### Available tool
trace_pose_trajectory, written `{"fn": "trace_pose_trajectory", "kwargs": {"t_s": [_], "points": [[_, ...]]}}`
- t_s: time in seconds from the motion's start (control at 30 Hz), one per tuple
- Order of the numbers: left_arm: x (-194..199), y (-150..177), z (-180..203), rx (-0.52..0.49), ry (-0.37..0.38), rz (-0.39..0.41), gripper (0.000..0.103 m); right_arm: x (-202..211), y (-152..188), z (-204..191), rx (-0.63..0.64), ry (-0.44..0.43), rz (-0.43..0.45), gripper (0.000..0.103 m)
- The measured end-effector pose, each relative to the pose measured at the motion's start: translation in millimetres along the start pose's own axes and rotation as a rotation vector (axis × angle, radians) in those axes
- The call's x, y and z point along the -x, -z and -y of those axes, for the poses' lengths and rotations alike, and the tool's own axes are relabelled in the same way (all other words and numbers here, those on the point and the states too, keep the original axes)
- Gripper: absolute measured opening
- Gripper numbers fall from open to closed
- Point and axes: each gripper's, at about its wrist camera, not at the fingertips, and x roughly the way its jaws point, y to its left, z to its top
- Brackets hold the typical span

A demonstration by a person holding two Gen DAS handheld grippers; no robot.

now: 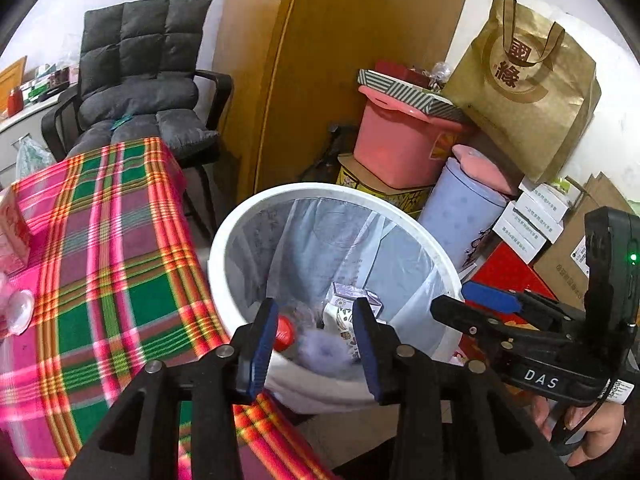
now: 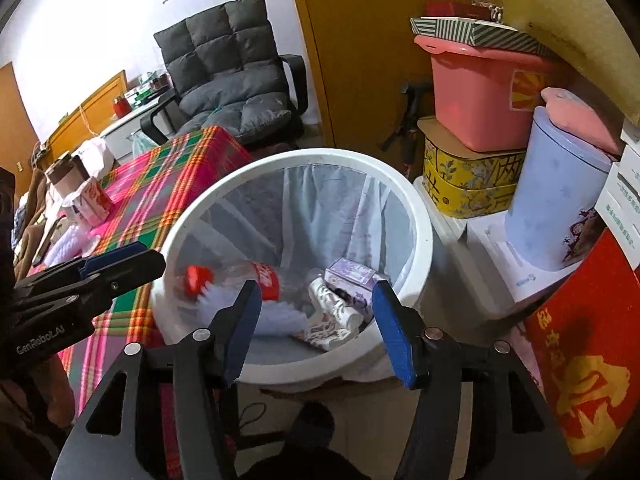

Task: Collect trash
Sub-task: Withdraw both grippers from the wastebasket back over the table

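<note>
A white trash bin point(image 1: 224, 236) lined with a pale bag stands beside the plaid-covered table; it also shows in the right wrist view point(image 2: 420, 216). Inside lie a clear plastic bottle with a red cap point(image 2: 240, 276), a small purple carton point(image 2: 352, 272) and a crumpled printed wrapper point(image 2: 332, 308). A blurred pale purple piece point(image 2: 276, 316) is just inside the bin's near side. My left gripper point(image 1: 316, 312) is open and empty over the bin's near rim. My right gripper point(image 2: 316, 296) is open and empty over the bin too.
The plaid table point(image 1: 112, 248) holds a red-and-white carton point(image 1: 12, 236) and clear plastic pieces point(image 1: 18, 308). A grey cushioned chair point(image 1: 140, 80) stands behind it. Pink tub point(image 1: 400, 140), lilac bin point(image 1: 460, 208), gold bag point(image 1: 528, 80), boxes and a red box point(image 2: 580, 360) crowd the right.
</note>
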Motion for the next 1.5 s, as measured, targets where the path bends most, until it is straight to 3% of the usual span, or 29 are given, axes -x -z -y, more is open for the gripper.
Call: {"fn": "trace_pose_trajectory", "kwargs": {"t_s": [0.27,0.53,1.5], "points": [[30,15,-11,0.034,-0.029,0.016,0.038,13,4,-18,0.023,-0.053,0.031,0.059],[63,33,-25,0.068,-0.113,0.041,0.038,24,12,-40,0.050,-0.114,0.070,0.059],[170,104,-74,0.190,-0.310,0.126,0.038,53,40,-125,0.188,-0.271,0.065,0.059]]}}
